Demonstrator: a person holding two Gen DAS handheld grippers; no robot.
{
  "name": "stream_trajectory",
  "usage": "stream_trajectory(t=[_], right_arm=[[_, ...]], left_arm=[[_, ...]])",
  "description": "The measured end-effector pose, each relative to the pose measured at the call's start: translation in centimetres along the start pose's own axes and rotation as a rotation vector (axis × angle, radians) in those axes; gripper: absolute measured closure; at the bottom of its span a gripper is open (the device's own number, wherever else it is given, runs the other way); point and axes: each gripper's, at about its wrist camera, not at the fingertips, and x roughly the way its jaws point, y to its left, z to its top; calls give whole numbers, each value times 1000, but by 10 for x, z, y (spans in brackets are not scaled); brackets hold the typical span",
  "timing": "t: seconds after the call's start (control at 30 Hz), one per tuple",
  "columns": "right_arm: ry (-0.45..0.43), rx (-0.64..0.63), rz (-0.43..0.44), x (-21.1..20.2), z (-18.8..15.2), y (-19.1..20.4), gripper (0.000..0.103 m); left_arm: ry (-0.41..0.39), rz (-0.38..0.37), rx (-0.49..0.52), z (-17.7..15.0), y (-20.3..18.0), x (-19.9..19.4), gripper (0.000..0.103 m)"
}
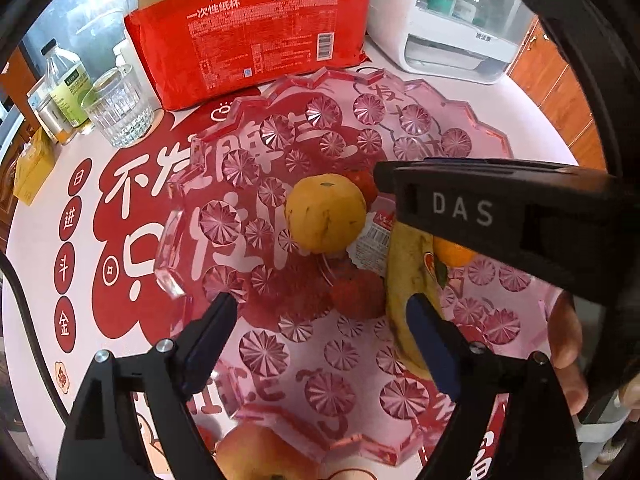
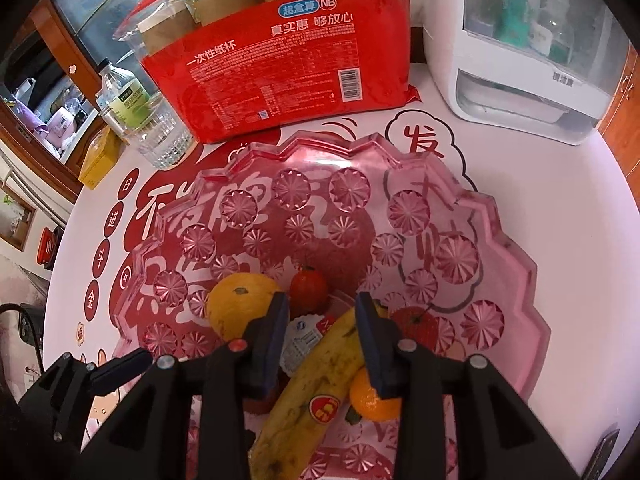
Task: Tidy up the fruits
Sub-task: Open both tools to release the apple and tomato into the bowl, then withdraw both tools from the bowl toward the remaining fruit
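A pink cut-glass bowl point(image 1: 168, 240) point(image 2: 516, 248) holds a yellow orange point(image 1: 324, 216) point(image 2: 240, 304), a banana point(image 1: 404, 272) point(image 2: 316, 372), a small tangerine point(image 1: 452, 254) point(image 2: 368, 398), a bumpy red fruit point(image 1: 356, 294), a small round red fruit point(image 2: 308, 286) and a sealed packet point(image 2: 300, 340). My left gripper point(image 1: 322, 320) hangs open over the bowl, above the bumpy red fruit, holding nothing. My right gripper point(image 2: 322, 316) has its jaws a little apart astride the banana's upper end; the pads do not press on it. An apple point(image 1: 256, 452) lies outside the bowl's near rim.
Behind the bowl stand a red pack of paper cups point(image 1: 256, 40) point(image 2: 280, 76), a glass tumbler point(image 1: 120, 112), a bottle point(image 1: 68, 80), a yellow box point(image 1: 34, 168) and a white appliance point(image 1: 460, 28). A person's fingers point(image 1: 568, 340) show at the right.
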Motion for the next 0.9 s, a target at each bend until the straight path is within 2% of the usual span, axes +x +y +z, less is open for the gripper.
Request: stream_trajectory(t=[0.2,0.53,0.9], right_arm=[[-17,-11,-20,-14,-7,3,68],[-30,-6,-38,-33,-20,-1,68],[-55,8,-27,-70,-51,10,68]], left_arm=[[-32,0,40,-4,-8,-12,17],[-55,22,34,-20,-9,-28,17],[-108,50,24,-47,-1,-77,17]])
